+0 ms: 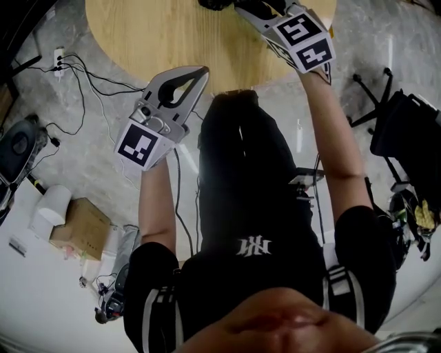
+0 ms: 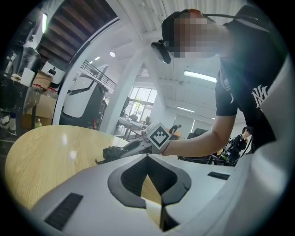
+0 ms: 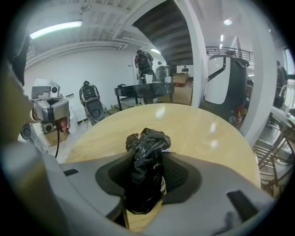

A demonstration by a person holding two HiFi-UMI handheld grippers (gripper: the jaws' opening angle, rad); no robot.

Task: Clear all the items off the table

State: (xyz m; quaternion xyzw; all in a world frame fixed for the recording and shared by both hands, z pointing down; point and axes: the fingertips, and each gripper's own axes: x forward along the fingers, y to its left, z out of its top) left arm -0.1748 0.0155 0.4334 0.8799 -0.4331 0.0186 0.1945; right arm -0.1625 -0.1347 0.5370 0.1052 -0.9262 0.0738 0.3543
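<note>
Bag [image 3: 147, 138], black, crumpled, clamped between jaws of right hand-held gripper [image 3: 146, 161] over wooden table [image 3: 207, 133]

Head cam steeply down; cams on left tool [image 1: 202, 71] & right tool [image 1: 238, 5] low, close; all share table [image 1: 138, 34].

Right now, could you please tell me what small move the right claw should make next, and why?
Probably lift the right claw straight up: it already pinches the crumpled black bag, which rests on the wooden table and must come off.

Bag [image 3: 147, 140] lies on table [image 3: 209, 133], within the right gripper [image 3: 146, 161].
</note>
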